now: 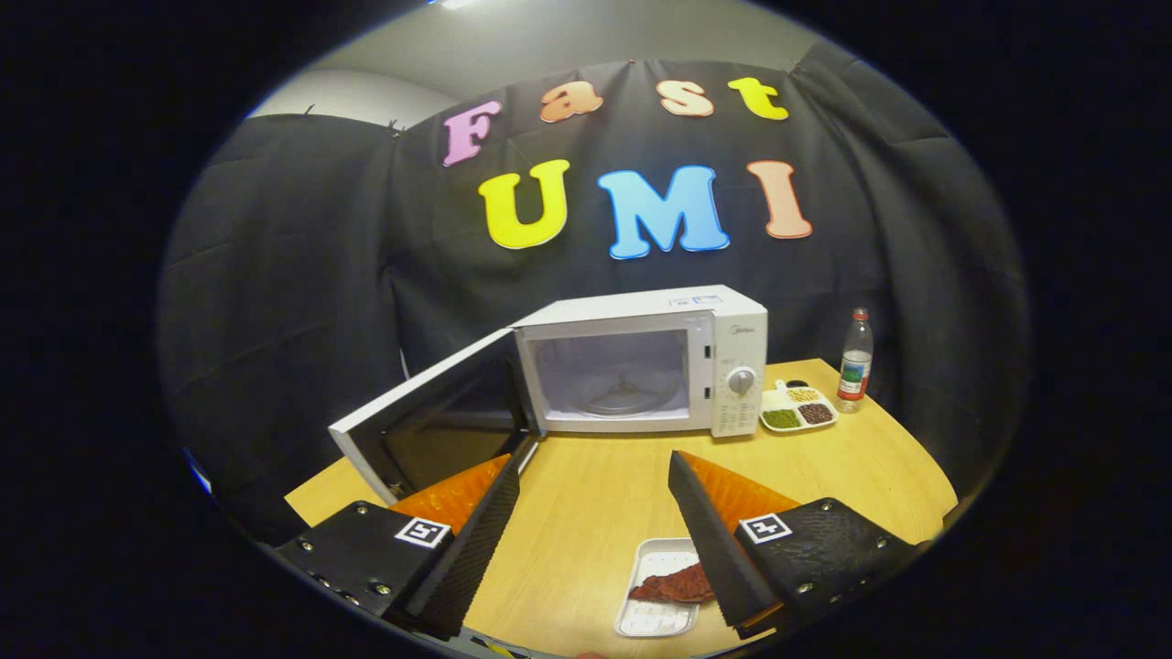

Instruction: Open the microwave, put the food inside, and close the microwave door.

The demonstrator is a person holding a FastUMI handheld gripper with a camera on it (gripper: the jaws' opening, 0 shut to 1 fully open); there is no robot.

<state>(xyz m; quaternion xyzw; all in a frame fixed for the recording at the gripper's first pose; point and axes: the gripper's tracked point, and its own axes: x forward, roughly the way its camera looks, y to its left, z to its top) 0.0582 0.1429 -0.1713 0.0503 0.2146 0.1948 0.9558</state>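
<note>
microwave (pixel 641 366) door (pixel 430 412) open, jaws apart, empty

Your gripper (pixel 600 467) fingers stand wide apart over bare table (pixel 595 494), gripping nothing, so the way ahead to the microwave (pixel 641 361) cavity lies free. The door (pixel 430 412) swings out to your left, just beside the left finger. A white tray (pixel 655 613) sits beneath the right finger. Right of the microwave, a sectioned dish (pixel 797 409) and bottle (pixel 855 366) crowd the table
</note>
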